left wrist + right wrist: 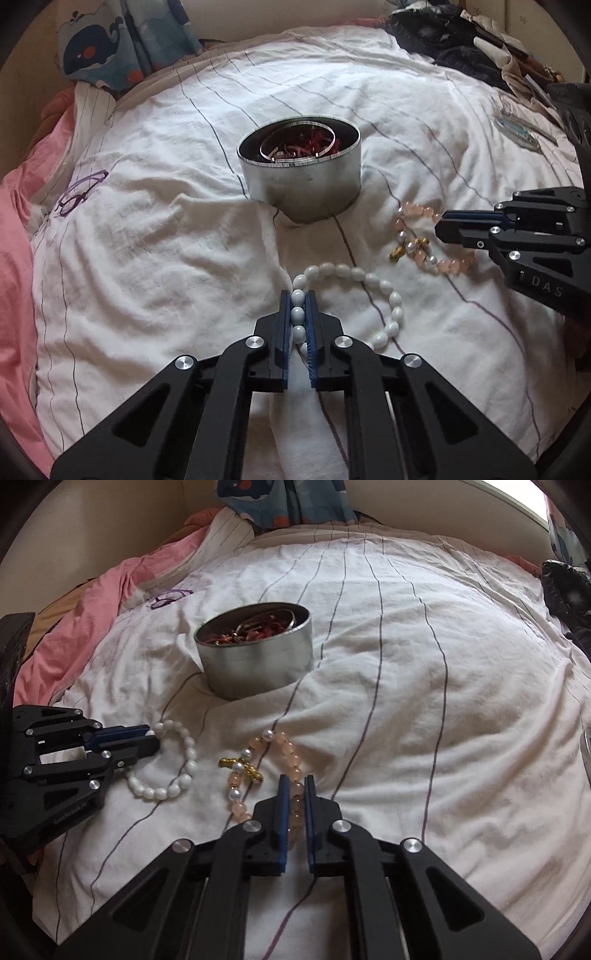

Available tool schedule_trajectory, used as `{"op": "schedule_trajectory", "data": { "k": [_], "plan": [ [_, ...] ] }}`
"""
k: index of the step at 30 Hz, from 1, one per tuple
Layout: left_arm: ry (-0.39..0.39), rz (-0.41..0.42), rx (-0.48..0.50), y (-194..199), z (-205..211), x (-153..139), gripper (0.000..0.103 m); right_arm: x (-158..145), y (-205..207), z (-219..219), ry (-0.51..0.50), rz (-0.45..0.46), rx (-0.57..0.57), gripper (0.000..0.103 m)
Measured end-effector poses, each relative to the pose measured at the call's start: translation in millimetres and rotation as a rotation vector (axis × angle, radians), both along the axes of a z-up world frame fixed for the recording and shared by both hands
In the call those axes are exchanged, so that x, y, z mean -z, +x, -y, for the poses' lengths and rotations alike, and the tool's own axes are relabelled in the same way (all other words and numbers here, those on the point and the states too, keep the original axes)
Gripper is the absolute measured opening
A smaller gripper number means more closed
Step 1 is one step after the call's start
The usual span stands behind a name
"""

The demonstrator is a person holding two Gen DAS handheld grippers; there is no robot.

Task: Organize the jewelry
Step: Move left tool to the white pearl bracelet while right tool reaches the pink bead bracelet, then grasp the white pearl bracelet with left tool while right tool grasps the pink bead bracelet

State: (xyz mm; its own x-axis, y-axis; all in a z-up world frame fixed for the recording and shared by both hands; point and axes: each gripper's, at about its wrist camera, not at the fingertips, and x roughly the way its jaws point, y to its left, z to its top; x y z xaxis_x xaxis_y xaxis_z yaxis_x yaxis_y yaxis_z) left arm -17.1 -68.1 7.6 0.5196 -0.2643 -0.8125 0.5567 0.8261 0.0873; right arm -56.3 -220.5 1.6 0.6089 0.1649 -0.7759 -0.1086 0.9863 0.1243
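A round metal tin (301, 181) stands on the white striped bedsheet (147, 258) and holds red strands and silver bangles; it also shows in the right wrist view (256, 659). My left gripper (297, 299) is shut on a white bead bracelet (369, 280) that lies on the sheet in front of the tin. My right gripper (295, 781) is shut on a pink bead bracelet (284, 746) with pearls and a gold charm, also lying on the sheet. Each gripper shows in the other's view, the right one (441, 227) and the left one (147, 738).
Purple-framed glasses (79, 194) lie on the sheet at the left. A whale-print cloth (110, 40) and pink bedding (18, 240) lie at the left edge. Dark clothes (461, 40) are piled at the back right. A clear packet (517, 129) lies at the right.
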Motion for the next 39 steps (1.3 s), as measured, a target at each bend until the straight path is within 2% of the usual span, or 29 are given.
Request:
{"op": "schedule_trajectory", "data": {
  "k": [3, 6, 9, 10, 12, 13, 14, 15, 16, 17, 18, 21, 24, 31, 39],
  "plan": [
    [-0.042, 0.031, -0.038, 4, -8, -11, 0.008, -10, -3, 6, 0.012, 0.061, 0.030, 0.008],
    [-0.053, 0.001, -0.068, 11, -13, -7, 0.008, -6, 2, 10, 0.027, 0.028, 0.041, 0.010],
    [-0.050, -0.012, -0.088, 15, -16, -4, 0.009, 0, 4, 9, 0.017, 0.006, 0.046, 0.030],
    [-0.047, -0.014, -0.096, 17, -17, -3, 0.011, 0, 4, 9, 0.012, 0.007, 0.050, 0.031],
    [-0.037, -0.023, -0.111, 20, -18, 2, 0.038, 4, 7, 9, 0.006, -0.013, 0.053, 0.031],
    [-0.032, -0.032, -0.116, 21, -19, 5, 0.043, 8, 8, 10, 0.001, -0.033, 0.058, 0.030],
    [-0.027, -0.045, -0.113, 23, -19, 9, 0.044, 13, 10, 10, -0.001, -0.055, 0.056, 0.029],
    [-0.012, -0.056, -0.103, 23, -16, 12, 0.043, 15, 11, 10, -0.003, -0.063, 0.053, 0.019],
    [-0.004, -0.056, -0.086, 22, -14, 13, 0.037, 15, 11, 8, -0.003, -0.067, 0.041, 0.012],
    [-0.006, -0.062, -0.060, 20, -10, 12, 0.017, 14, 11, 7, 0.002, -0.069, 0.029, 0.008],
    [0.002, -0.056, -0.043, 18, -6, 11, 0.007, 13, 10, 6, 0.006, -0.061, 0.024, 0.008],
    [-0.019, -0.016, -0.031, 13, -2, 0, 0.007, 5, 7, 6, 0.052, -0.022, 0.019, 0.008],
    [-0.095, 0.014, -0.038, 12, -5, -18, 0.007, -10, 3, 11, 0.115, 0.055, 0.026, 0.008],
    [-0.184, 0.023, -0.034, 16, -5, -36, 0.007, -34, -1, 14, 0.187, 0.184, 0.041, 0.008],
    [-0.299, 0.083, -0.030, 14, -9, -71, 0.007, -47, -1, 17, 0.229, 0.234, 0.042, 0.008]
  ]
}}
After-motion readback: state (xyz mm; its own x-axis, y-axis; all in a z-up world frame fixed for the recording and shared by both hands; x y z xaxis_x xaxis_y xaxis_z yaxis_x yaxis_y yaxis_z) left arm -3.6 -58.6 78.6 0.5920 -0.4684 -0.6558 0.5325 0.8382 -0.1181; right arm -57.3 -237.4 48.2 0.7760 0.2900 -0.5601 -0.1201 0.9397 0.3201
